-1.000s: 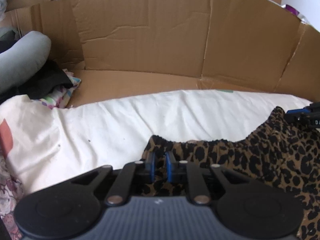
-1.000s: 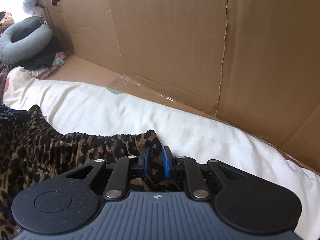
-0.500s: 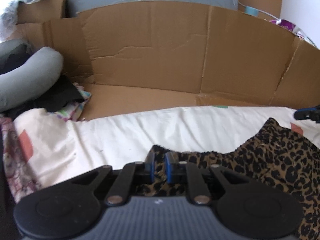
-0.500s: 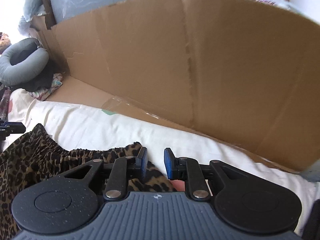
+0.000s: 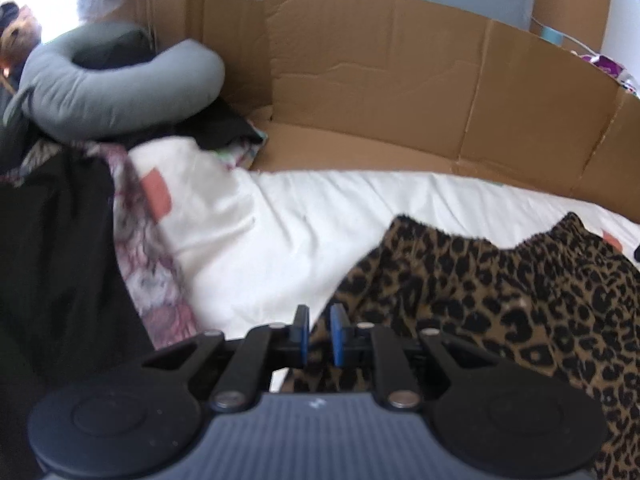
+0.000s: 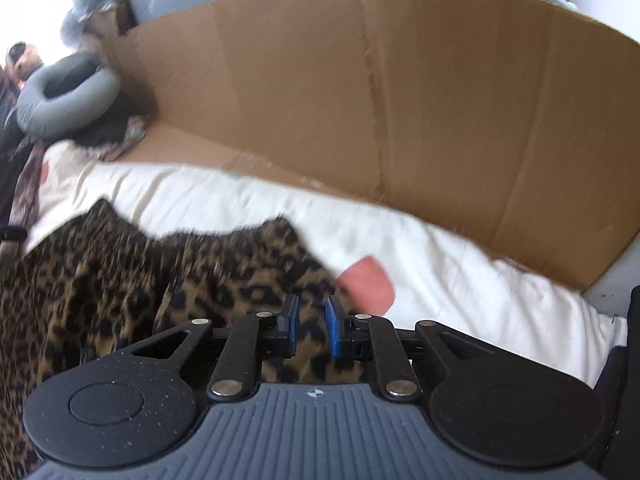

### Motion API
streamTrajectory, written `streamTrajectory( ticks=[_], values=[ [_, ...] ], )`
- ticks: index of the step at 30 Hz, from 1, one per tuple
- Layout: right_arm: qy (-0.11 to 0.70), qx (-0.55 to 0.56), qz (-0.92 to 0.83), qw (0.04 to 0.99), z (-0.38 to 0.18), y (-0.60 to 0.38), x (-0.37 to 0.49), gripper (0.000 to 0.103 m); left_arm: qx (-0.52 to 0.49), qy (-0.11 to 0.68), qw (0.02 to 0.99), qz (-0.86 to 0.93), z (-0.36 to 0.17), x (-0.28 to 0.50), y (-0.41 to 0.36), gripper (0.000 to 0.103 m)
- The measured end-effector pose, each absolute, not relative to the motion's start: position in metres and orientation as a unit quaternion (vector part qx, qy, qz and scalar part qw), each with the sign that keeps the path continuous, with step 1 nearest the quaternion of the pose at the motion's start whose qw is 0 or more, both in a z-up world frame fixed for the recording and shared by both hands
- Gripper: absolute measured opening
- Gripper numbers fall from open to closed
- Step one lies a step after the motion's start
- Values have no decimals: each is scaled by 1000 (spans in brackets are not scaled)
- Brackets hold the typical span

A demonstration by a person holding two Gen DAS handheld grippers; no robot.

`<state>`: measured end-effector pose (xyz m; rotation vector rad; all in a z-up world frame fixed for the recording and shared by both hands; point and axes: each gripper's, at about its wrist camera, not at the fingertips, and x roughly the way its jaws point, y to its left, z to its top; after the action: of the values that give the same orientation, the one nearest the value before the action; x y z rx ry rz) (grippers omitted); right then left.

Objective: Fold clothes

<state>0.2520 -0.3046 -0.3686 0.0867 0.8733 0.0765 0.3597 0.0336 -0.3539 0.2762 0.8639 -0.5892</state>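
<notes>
So far the fold is only begun. One leopard garment (image 5: 500,280) lies spread and rumpled on the white sheet (image 5: 304,220) of the bed, its gathered edge towards the cardboard wall (image 5: 380,80); no crease or doubled layer is visible yet, so judging by the lie of the cloth, every fold is left to do.

Left tool (image 5: 319,334): jaws nearly closed, a narrow gap, with leopard cloth running up between the blue pads; it looks pinched, near one corner of the garment. Right tool (image 6: 312,326): jaws a little wider; they have just been closing by a small amount. Cloth lies between and beneath the pads, but the view is blurred and the pads do not clearly press on it; grip cannot be told.

Count, as visible:
- leopard garment: one
- tools: two, one at each end of the gathered edge
- grey ring cushion (image 5: 120,84): one, at far left
- other clothes (image 5: 60,240): a dark-and-floral heap at left, number cannot be told
- cardboard wall: one run of panels behind the bed

Nothing folded is seen anywhere.
</notes>
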Motion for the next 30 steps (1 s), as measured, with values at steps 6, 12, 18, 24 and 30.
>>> streamTrajectory(
  ticks=[6, 12, 18, 24, 30],
  values=[
    [447, 44, 32, 893, -385, -302, 243, 20, 143, 421, 839, -313, -369, 341, 28, 13],
    [463, 35, 23, 886, -399, -303, 240, 21, 172, 438, 834, -290, -393, 344, 31, 13],
    [465, 22, 6, 885, -402, -311, 238, 20, 191, 440, 835, -268, -395, 350, 48, 3],
    [467, 15, -9, 884, -398, -318, 226, 19, 190, 444, 838, -255, -383, 346, 64, 3],
    [456, 24, -26, 889, -381, -322, 203, 20, 173, 438, 844, -258, -363, 333, 84, 6]
  ],
)
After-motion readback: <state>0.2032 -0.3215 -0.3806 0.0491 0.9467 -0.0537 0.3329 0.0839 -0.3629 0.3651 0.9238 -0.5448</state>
